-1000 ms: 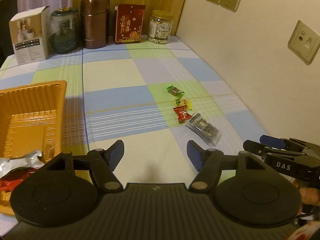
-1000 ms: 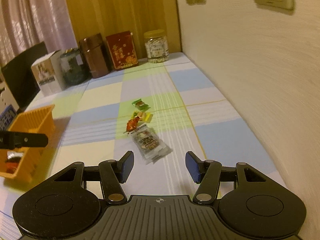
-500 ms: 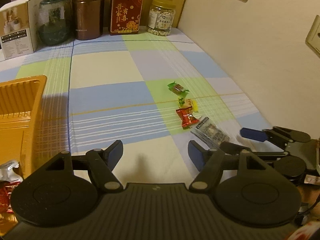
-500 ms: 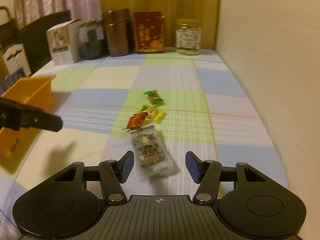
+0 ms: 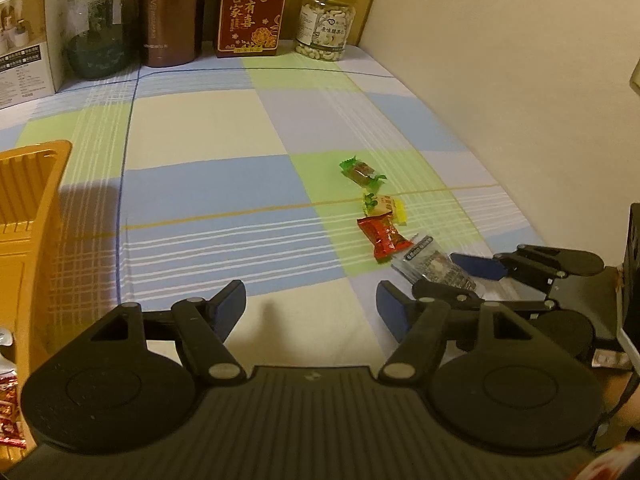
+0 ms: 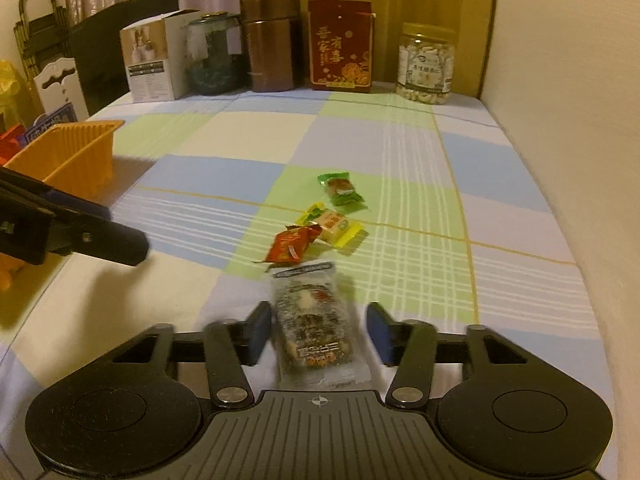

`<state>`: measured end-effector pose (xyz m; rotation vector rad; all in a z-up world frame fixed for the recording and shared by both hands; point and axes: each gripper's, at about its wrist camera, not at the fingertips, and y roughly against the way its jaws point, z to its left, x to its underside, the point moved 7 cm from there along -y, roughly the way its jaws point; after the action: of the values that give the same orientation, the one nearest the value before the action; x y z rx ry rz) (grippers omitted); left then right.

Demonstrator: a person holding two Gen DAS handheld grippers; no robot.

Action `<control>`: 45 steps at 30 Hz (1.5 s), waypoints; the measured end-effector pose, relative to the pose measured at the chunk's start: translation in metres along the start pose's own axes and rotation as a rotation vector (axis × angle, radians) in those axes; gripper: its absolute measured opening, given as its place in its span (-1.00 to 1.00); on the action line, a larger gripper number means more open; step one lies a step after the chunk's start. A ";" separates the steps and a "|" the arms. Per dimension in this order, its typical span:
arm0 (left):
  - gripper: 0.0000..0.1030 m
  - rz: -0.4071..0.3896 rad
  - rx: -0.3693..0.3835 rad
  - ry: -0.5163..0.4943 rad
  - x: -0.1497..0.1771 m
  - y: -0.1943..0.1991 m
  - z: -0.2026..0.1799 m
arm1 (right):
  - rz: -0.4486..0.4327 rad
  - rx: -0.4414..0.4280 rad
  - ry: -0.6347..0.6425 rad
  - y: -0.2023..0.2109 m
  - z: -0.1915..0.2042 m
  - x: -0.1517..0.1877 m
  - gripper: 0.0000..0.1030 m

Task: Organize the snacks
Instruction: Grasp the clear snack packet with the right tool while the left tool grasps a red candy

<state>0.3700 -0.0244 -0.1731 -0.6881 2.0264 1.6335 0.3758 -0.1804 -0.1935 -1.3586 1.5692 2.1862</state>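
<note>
The right gripper (image 6: pixel 318 338) straddled a clear snack packet (image 6: pixel 314 328) lying on the checked tablecloth (image 6: pixel 256 136) near the wall-side edge. Its jaws had just been closing, with the packet between them, but gaps showed on both sides and the pads did not press it. Just beyond lay a red candy (image 6: pixel 290 243), a yellow candy (image 6: pixel 334 222) and a green candy (image 6: pixel 340 188). The left gripper (image 5: pixel 312 306) hung open and empty. An orange tray (image 5: pixel 28 216) sat at the left edge.
</note>
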 end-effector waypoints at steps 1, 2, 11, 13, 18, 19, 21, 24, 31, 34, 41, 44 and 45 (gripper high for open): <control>0.34 0.000 0.002 0.001 0.000 -0.001 -0.001 | 0.000 0.003 0.002 0.000 0.000 0.001 -0.18; 0.34 -0.002 0.007 0.004 0.000 -0.003 -0.002 | -0.001 0.002 -0.005 0.000 0.000 0.001 -0.23; 0.34 -0.023 0.075 0.020 -0.006 -0.027 -0.024 | -0.086 0.153 -0.252 0.027 -0.034 0.006 -0.25; 0.34 -0.028 0.097 0.029 -0.009 -0.034 -0.032 | -0.099 0.190 -0.285 0.033 -0.042 0.007 -0.25; 0.24 -0.048 0.104 0.029 -0.017 -0.057 -0.051 | -0.107 0.226 -0.308 0.041 -0.051 0.009 -0.25; 0.18 -0.051 0.102 0.034 -0.019 -0.061 -0.052 | -0.109 0.232 -0.313 0.042 -0.053 0.009 -0.25; 0.06 -0.060 0.103 0.042 -0.024 -0.069 -0.058 | -0.110 0.237 -0.318 0.044 -0.053 0.013 -0.25; -0.13 -0.061 0.089 0.042 -0.026 -0.080 -0.063 | -0.110 0.245 -0.322 0.047 -0.053 0.016 -0.25; -0.59 -0.071 0.021 -0.045 -0.025 -0.088 -0.065 | -0.102 0.250 -0.338 0.047 -0.053 0.022 -0.25; -0.62 -0.067 0.017 -0.076 -0.022 -0.085 -0.063 | -0.097 0.248 -0.343 0.045 -0.051 0.025 -0.25; -0.63 -0.035 0.014 -0.062 -0.006 -0.060 -0.045 | -0.089 0.224 -0.360 0.047 -0.039 0.026 -0.25; -0.63 -0.029 0.021 -0.035 0.004 -0.043 -0.037 | -0.089 0.209 -0.373 0.052 -0.031 0.023 -0.25; -0.63 -0.026 0.024 -0.025 0.007 -0.035 -0.034 | -0.091 0.204 -0.375 0.054 -0.027 0.021 -0.25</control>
<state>0.3858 -0.0642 -0.1974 -0.6797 2.0079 1.5929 0.3494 -0.2348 -0.1727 -0.8811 1.5038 2.0142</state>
